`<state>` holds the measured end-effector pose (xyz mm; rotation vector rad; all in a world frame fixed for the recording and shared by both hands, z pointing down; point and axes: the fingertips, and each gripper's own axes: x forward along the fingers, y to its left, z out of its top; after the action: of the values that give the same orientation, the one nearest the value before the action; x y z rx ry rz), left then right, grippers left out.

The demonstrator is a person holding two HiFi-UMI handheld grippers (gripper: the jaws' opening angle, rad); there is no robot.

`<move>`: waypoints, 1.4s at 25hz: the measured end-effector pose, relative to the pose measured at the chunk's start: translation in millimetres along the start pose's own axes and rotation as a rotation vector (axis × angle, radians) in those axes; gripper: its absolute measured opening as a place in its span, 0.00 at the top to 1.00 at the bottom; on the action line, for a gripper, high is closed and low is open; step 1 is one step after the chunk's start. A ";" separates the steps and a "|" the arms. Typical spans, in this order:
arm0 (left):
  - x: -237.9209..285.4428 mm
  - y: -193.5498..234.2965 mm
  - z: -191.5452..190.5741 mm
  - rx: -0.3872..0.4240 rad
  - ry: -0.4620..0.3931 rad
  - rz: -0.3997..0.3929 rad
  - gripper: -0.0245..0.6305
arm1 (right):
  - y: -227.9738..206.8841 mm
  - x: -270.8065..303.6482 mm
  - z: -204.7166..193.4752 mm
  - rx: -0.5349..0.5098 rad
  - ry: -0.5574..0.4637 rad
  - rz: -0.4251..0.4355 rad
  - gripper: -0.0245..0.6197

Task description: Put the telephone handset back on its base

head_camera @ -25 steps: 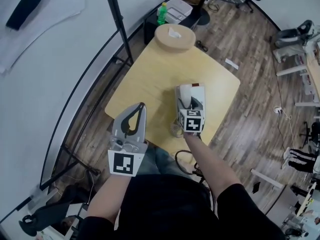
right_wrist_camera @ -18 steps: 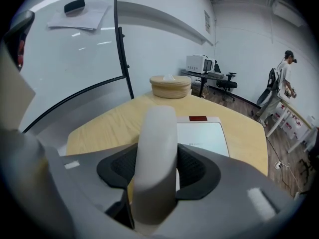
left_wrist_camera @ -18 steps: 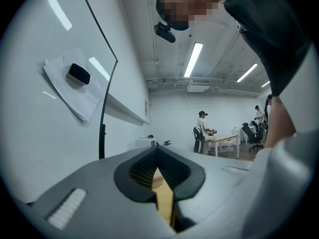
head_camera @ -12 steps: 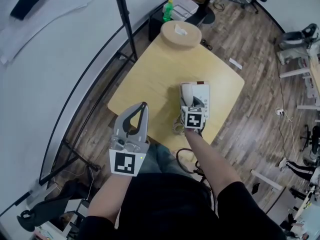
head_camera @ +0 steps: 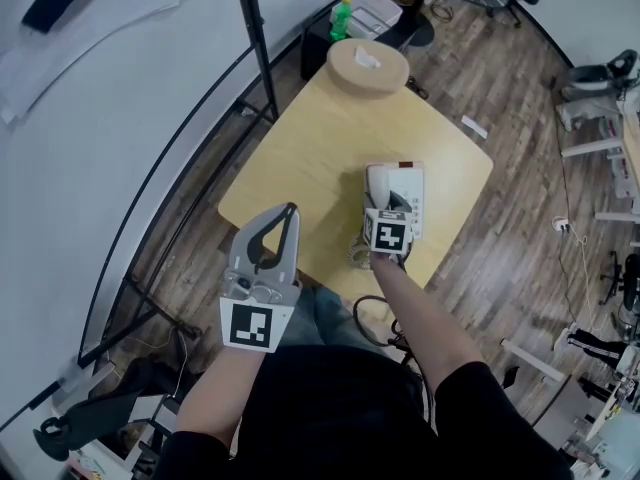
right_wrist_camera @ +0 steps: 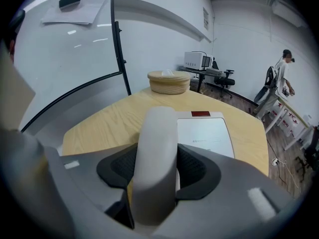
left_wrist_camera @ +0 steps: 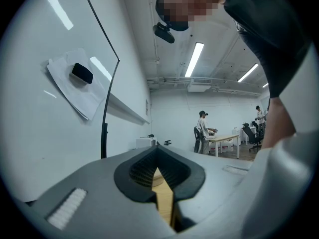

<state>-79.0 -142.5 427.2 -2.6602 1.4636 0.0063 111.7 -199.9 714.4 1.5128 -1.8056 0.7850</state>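
A white telephone base (head_camera: 408,200) with a red patch at its far end sits near the right edge of the light wooden table (head_camera: 310,158). The white handset (right_wrist_camera: 155,153) lies lengthwise over the base's (right_wrist_camera: 205,133) left side, and my right gripper (right_wrist_camera: 158,171) is shut on it. The head view shows that gripper (head_camera: 383,211) at the near end of the handset (head_camera: 377,183). I cannot tell whether the handset rests in its cradle. My left gripper (head_camera: 289,211) hangs at the table's near left edge, shut and empty; its own view shows the left gripper (left_wrist_camera: 157,152) holding nothing.
A round wooden box (head_camera: 367,65) stands at the table's far end. A coiled cord (head_camera: 358,253) hangs off the near edge by the phone. A black pole (head_camera: 255,38) and a green bottle (head_camera: 343,18) stand beyond the table. People stand far off.
The head view has shifted slightly. My right gripper stays shut on the handset over the base. The left gripper has not moved.
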 end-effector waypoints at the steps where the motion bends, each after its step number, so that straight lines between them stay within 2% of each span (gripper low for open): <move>1: 0.1 0.3 -0.3 0.000 0.000 -0.001 0.96 | -0.1 0.8 -0.7 -0.002 0.002 -0.003 0.60; 10: -0.2 0.9 1.1 -0.002 -0.009 -0.007 0.96 | 4.1 0.0 -1.3 -0.036 0.026 -0.005 0.59; 18: 0.5 3.7 1.8 0.002 -0.006 -0.013 0.96 | 1.4 -16.3 20.9 -0.054 -0.045 -0.011 0.58; 21: 4.0 5.2 8.5 -0.001 -0.014 -0.018 0.96 | 3.4 -40.0 43.5 -0.055 -0.113 0.008 0.58; 24: 6.9 2.5 16.4 -0.005 -0.002 -0.026 0.96 | 6.6 -80.9 76.7 -0.060 -0.223 0.040 0.58; 28: 14.7 -0.1 28.5 -0.009 0.003 -0.040 0.96 | 10.1 -143.4 122.0 -0.138 -0.380 0.073 0.59; 32: 20.2 -3.8 45.2 -0.014 -0.012 -0.050 0.96 | 14.8 -206.4 148.8 -0.242 -0.508 0.088 0.68; 35: 23.5 -6.4 56.6 -0.019 -0.021 -0.058 0.96 | 13.6 -244.3 160.9 -0.277 -0.584 0.079 0.72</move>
<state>-58.4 -153.6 370.2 -2.7077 1.3871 0.0434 112.9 -177.5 422.5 1.5899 -2.2881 0.1049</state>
